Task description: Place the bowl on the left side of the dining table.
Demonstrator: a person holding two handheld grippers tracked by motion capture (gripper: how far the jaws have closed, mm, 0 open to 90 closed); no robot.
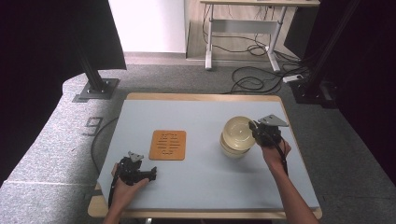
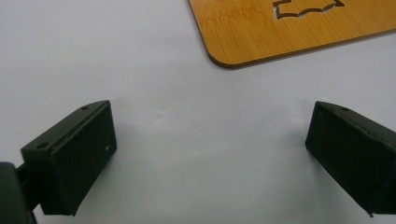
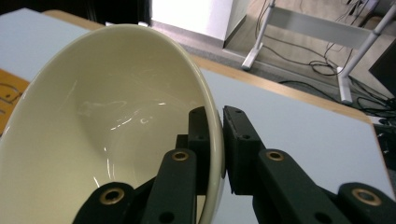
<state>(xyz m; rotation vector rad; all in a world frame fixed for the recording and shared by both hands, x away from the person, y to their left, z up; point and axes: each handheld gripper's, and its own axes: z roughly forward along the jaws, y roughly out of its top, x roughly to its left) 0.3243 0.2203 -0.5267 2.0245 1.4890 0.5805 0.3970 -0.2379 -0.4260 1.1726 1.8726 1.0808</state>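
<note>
A cream bowl (image 1: 237, 133) hangs tilted just above the table's right side, with a second cream bowl under it. My right gripper (image 1: 255, 128) is shut on the top bowl's near rim; in the right gripper view the bowl (image 3: 93, 140) has one pad inside the rim and the other outside, the gripper (image 3: 218, 140) pinching the wall. A square bamboo trivet (image 1: 168, 145) with cut-out slots lies flat at the table's middle left. My left gripper (image 1: 150, 173) rests open near the front left, below the trivet; its jaws stand wide apart over bare tabletop, with the trivet's corner (image 2: 280, 32) ahead.
The light blue tabletop (image 1: 205, 177) has a wooden edge. Beyond it lie grey carpet, a black stand base (image 1: 97, 88) at the back left, a white desk frame (image 1: 243, 32) and loose cables (image 1: 261, 77) on the floor.
</note>
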